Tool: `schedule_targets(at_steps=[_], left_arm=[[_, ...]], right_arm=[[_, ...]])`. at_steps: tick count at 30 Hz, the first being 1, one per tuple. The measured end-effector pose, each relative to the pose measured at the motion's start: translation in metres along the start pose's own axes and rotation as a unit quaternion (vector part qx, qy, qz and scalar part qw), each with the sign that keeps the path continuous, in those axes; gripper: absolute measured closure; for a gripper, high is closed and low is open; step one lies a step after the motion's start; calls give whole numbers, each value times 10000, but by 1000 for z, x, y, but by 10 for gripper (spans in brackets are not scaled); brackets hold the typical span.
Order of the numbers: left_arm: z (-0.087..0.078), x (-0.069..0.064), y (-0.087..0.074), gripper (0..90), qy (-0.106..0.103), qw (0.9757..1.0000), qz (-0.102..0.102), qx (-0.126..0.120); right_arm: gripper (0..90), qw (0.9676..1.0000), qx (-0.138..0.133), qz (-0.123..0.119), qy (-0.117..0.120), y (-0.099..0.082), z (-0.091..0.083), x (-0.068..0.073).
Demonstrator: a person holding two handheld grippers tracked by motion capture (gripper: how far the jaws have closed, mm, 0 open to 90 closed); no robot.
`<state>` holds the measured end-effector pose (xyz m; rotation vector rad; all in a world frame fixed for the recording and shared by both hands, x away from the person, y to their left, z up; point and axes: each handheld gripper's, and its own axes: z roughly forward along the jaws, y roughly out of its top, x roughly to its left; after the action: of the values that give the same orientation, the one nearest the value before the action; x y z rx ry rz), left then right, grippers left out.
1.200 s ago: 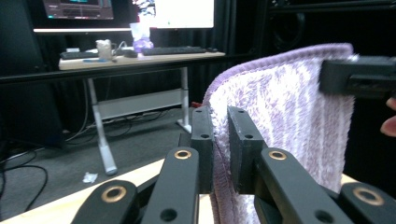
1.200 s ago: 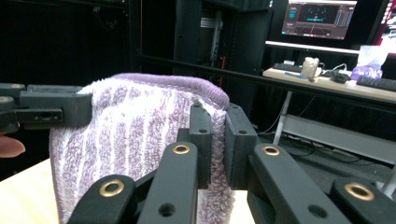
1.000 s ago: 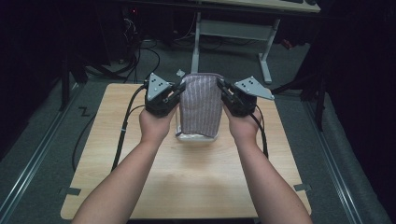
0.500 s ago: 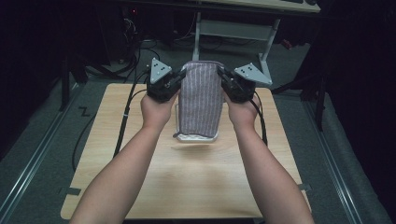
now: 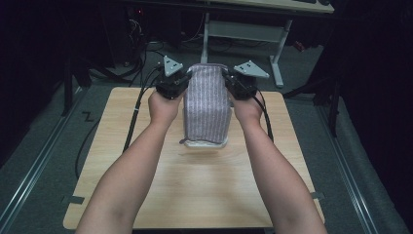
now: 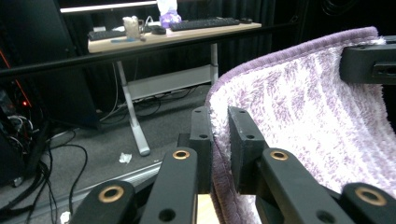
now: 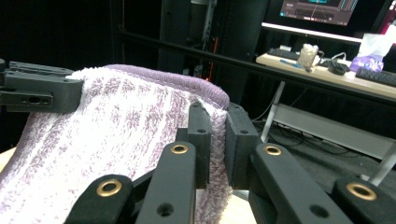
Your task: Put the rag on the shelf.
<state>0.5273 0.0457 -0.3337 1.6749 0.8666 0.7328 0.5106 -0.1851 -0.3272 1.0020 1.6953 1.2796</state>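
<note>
From the high view, the person holds a purple striped towel [image 5: 206, 105] up over the far half of the wooden table [image 5: 204, 195], one top corner in each tool. The left gripper [image 5: 182, 82] pinches the left top edge and the right gripper [image 5: 230, 83] the right one, so the cloth hangs between them as a panel, and its bottom end rests bunched on the tabletop (a pale fold shows there). Both forearms reach well forward.

In the left gripper view, the left gripper [image 6: 219, 135] has its jaws clamped together on the towel's [image 6: 303, 116] hemmed edge, pile squeezed between the pads. The right gripper's black jaw [image 6: 369, 63] bites the far corner, at the upper right. Behind is a desk [image 6: 173, 37] with keyboards.

In the right gripper view it is the mirror case: the right gripper [image 7: 215, 135] is closed tight on the towel [image 7: 116, 135] near its corner, and the left gripper's jaw [image 7: 39, 91] grips the other end.

This looks like the spreading or folding step, with the cloth lifted and stretched. How much of the lower end lies on the table I can't quite judge from here. Next, I'd guess, both hands must travel together, keeping the top edge taut, to lay the towel down flat or fold it over.
</note>
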Motion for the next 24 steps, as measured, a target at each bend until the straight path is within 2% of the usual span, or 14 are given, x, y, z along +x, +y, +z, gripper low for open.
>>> schedule_targets(at_steps=[1,2,3,4,5,8,10,11,12,14,15,16,20,24], left_arm=[[3,1,-1,807,-17,10000,-57,43],[5,2,-3,807,-21,9999,-87,89],[8,3,-5,805,-40,9997,-132,197],[12,5,-7,801,-58,9993,-163,334],[15,6,-9,801,-54,9989,-169,440],[20,7,-13,797,-50,9982,-198,570],[22,6,-15,794,-43,9977,-177,646],[24,7,-17,769,-43,9967,-270,768],[24,7,-17,736,-43,9967,-270,768],[25,10,-19,610,-82,9952,-531,823],[25,11,-19,610,-85,9946,-624,830],[24,12,-19,568,-133,9939,-701,846],[21,10,-21,545,-183,9942,-696,805],[16,7,-23,546,-207,9941,-729,781]], right_arm=[[825,9999,122,35,-6,-1,5,-2],[825,9999,122,35,-6,-1,5,-2],[823,9999,160,40,-11,-1,7,-3],[822,9995,315,-61,-46,-4,12,-1],[822,9995,315,-61,-46,-4,12,-1],[822,9987,476,-175,-87,-10,17,1],[822,9983,548,-147,-97,-13,20,0],[784,9976,691,-48,-54,-17,23,-2],[737,9967,815,12,-41,-20,25,-3],[646,9952,958,191,37,-23,28,-6],[646,9952,958,191,37,-23,28,-6],[632,9953,946,198,23,-24,27,-7],[617,9958,878,246,50,-24,24,-7],[618,9960,865,187,92,-24,20,-3]])
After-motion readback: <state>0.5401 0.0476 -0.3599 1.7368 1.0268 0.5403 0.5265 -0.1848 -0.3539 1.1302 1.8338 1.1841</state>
